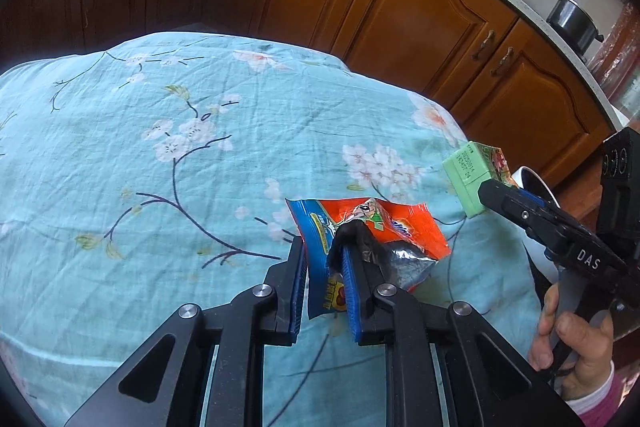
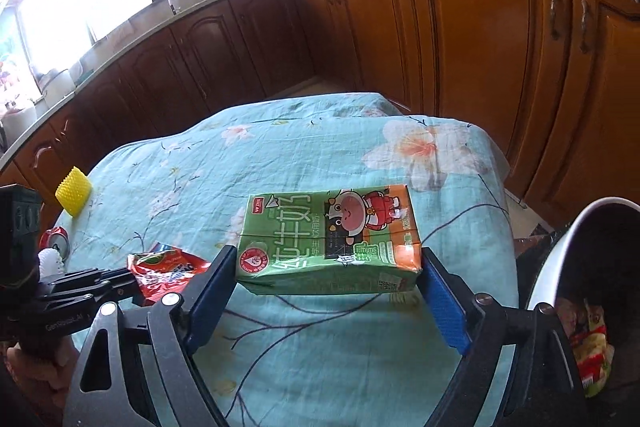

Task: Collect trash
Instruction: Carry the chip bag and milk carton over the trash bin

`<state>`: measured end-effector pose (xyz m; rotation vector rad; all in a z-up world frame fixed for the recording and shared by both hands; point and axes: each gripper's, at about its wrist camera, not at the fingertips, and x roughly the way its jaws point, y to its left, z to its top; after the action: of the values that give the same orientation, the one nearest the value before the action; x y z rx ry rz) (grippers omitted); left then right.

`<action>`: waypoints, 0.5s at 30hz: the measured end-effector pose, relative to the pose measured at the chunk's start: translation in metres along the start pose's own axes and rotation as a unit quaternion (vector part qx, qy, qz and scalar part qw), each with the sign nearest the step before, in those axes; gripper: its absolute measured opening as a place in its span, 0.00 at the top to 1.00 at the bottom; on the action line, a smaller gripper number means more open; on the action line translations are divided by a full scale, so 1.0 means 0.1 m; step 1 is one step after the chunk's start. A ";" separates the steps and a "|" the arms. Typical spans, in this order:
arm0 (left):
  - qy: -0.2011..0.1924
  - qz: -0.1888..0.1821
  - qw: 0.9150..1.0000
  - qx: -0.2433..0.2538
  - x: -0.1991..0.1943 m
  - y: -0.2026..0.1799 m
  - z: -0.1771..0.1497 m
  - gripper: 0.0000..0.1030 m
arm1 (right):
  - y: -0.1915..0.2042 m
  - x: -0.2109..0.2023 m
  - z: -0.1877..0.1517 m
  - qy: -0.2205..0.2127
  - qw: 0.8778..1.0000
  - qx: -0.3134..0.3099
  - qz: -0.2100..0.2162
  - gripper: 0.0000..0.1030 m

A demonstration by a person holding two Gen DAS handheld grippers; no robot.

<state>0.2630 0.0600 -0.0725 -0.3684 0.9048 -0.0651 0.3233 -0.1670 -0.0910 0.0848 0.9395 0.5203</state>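
Left wrist view: one crumpled snack wrapper (image 1: 372, 239) is pinched in the left hand-held gripper (image 1: 326, 259) above the cloth-covered surface (image 1: 160, 147). One green milk carton (image 2: 328, 239) lies between the right hand-held gripper's (image 2: 326, 271) spread, non-touching jaws, beside one white bin (image 2: 560, 247).

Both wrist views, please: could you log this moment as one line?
left gripper: shut on snack wrapper | right gripper: open around milk carton | bin: beside table

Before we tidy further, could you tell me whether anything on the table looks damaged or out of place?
The snack wrapper in the left gripper is torn open and crumpled, foil lining showing. The green milk carton lies on its side on the tablecloth, dented, between the open right jaws. A crushed red can lies near the table's left edge.
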 end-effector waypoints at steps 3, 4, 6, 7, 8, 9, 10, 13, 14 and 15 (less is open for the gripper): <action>-0.002 -0.008 1.000 0.018 -0.06 -0.16 -0.04 0.84 | 0.01 -0.19 -0.09 -0.010 1.000 0.010 -0.003 0.14; -0.002 -0.011 1.000 0.026 -0.08 -0.22 -0.06 0.84 | -0.01 -0.26 -0.12 -0.012 1.000 0.016 -0.003 0.14; -0.003 -0.016 0.999 0.035 -0.13 -0.31 -0.09 0.84 | -0.06 -0.39 -0.20 -0.018 0.999 0.028 -0.003 0.14; -0.003 -0.019 0.999 0.040 -0.15 -0.36 -0.11 0.84 | -0.07 -0.42 -0.23 -0.020 0.999 0.033 -0.006 0.14; -0.003 -0.021 0.999 0.044 -0.17 -0.41 -0.13 0.84 | -0.10 -0.50 -0.27 -0.023 0.999 0.038 -0.008 0.14; -0.002 -0.024 0.999 0.049 -0.19 -0.46 -0.15 0.84 | -0.13 -0.58 -0.32 -0.026 0.999 0.046 -0.009 0.14; -0.002 -0.026 0.998 0.054 -0.20 -0.51 -0.17 0.85 | -0.16 -0.64 -0.35 -0.029 0.998 0.053 -0.010 0.14; 0.000 -0.033 0.997 0.067 -0.24 -0.66 -0.24 0.85 | -0.24 -0.83 -0.44 -0.039 0.997 0.066 -0.017 0.14; 0.001 -0.036 0.997 0.072 -0.25 -0.71 -0.26 0.85 | -0.27 -0.90 -0.48 -0.044 0.996 0.070 -0.019 0.14; 0.002 -0.037 0.996 0.076 -0.25 -0.75 -0.28 0.85 | -0.30 -0.97 -0.52 -0.048 0.996 0.074 -0.022 0.14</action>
<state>0.2332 -0.0132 -0.0437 -0.2603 0.8838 -0.2024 0.2476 -0.2457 -0.0581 0.2217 0.8833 0.4024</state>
